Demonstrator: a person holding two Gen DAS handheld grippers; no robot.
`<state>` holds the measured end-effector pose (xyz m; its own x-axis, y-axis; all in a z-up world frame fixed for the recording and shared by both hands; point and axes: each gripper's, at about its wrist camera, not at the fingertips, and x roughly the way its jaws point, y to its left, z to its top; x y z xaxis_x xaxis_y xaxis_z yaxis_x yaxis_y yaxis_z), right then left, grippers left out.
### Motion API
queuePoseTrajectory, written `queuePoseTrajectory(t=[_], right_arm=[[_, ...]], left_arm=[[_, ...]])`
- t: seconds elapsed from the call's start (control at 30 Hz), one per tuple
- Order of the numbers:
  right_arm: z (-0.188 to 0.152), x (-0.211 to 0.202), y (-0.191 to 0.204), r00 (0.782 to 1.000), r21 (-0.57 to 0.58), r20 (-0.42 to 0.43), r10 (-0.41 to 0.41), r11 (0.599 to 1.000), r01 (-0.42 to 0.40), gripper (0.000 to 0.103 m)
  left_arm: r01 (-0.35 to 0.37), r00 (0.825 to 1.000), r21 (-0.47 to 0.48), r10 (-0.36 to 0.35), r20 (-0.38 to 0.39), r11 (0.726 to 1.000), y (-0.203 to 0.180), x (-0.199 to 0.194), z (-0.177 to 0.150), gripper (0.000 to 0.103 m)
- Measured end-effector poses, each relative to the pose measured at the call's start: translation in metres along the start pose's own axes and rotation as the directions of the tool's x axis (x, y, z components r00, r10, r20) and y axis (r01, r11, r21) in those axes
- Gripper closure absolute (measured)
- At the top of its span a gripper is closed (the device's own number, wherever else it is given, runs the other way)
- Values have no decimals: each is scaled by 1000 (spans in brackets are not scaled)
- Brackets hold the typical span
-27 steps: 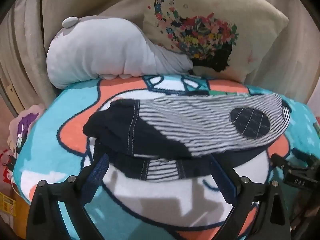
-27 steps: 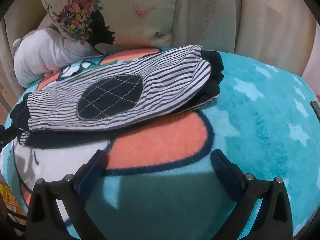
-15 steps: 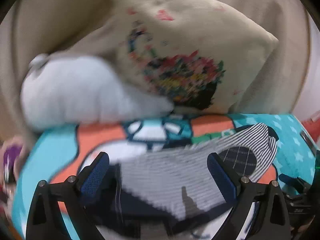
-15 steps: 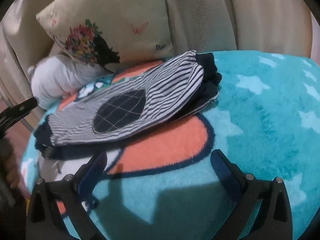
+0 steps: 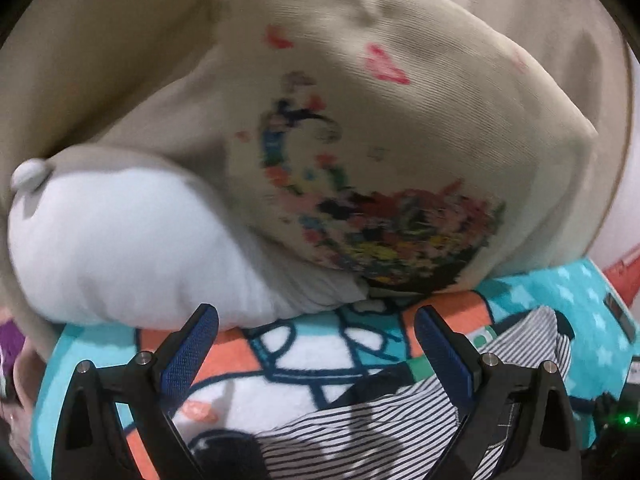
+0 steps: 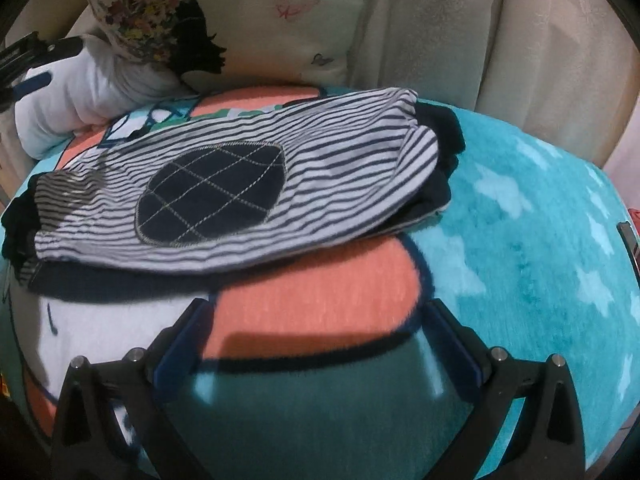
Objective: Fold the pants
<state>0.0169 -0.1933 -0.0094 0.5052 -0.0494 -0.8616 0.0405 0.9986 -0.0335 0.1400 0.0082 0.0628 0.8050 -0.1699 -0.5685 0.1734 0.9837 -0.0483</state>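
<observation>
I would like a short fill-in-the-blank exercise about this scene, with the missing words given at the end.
1. The striped pants lie folded on a blanket that is mostly ____ in colour.
2. The dark oval patch on the pants is crossed by a ____ of light stitching.
3. Both the left tongs and the right tongs are ____ and hold nothing.
4. The flower-printed pillow leans behind the pants, next to a ____ plush toy.

Missing words: turquoise; grid; open; white
</observation>
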Motion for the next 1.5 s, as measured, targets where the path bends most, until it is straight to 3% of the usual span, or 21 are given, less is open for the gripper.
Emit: queuePoseTrajectory(t=[0.13,0.17,0.3,0.4,0.43,0.57,0.63,0.73,0.83,0.93,1.0,1.07,1.13,1.23,1.33,1.5], right_arm=[[1,2,-4,1000,7,10,3,1000,-3,0],[2,3,-6,1000,9,10,3,1000,-3,0],[4,5,-7,1000,11,11,6,1000,-6,0],[1,3,-11,1000,15,18,24,1000,-24,0],[1,3,-11,1000,13,16,26,1000,-27,0],[-1,2,-12,1000,7,14,24,1000,-24,0],[-2,0,-13,999,14,17,38,999,-38,0],[-3,-5,-22,994,47,33,103,993,-105,0],[-6,-15,-36,977,110,55,208,971,-213,0],[-10,-39,-62,958,223,158,238,937,-269,0],[-5,-57,-71,958,204,201,206,947,-247,2],[5,-71,-77,963,180,230,142,966,-186,13],[16,-75,-81,968,165,218,124,973,-162,28],[39,-61,-85,974,155,177,138,974,-166,39],[63,-37,-81,982,147,144,121,979,-142,41],[78,-11,-82,989,159,103,107,980,-122,41]], left_arm=[[-55,997,-22,56,53,998,14,-13,-11,3],[-101,991,-22,103,87,995,14,-20,-20,3],[-173,973,-62,180,145,983,8,-45,-41,3],[-227,958,-82,238,160,970,0,-73,-51,3],[-227,960,-87,238,146,970,-4,-79,-51,3],[-77,993,-117,87,80,990,-10,-102,-48,3],[15,999,-132,-10,38,991,-14,-108,-44,3],[15,1000,-94,-17,-20,995,-29,-118,-39,3],[21,1000,-20,-21,-18,1000,-51,-132,-29,3],[12,1000,38,-12,1,999,-64,-134,-23,3],[32,999,54,-32,-10,998,-65,-126,-23,3],[64,997,51,-62,-48,997,-69,-109,-26,3],[96,992,44,-92,-84,994,-74,-92,-33,3],[154,977,59,-143,-158,986,-88,-60,-56,3],[181,961,98,-154,-231,979,-100,-37,-74,3],[228,956,163,-189,-222,960,-106,-32,-86,3]])
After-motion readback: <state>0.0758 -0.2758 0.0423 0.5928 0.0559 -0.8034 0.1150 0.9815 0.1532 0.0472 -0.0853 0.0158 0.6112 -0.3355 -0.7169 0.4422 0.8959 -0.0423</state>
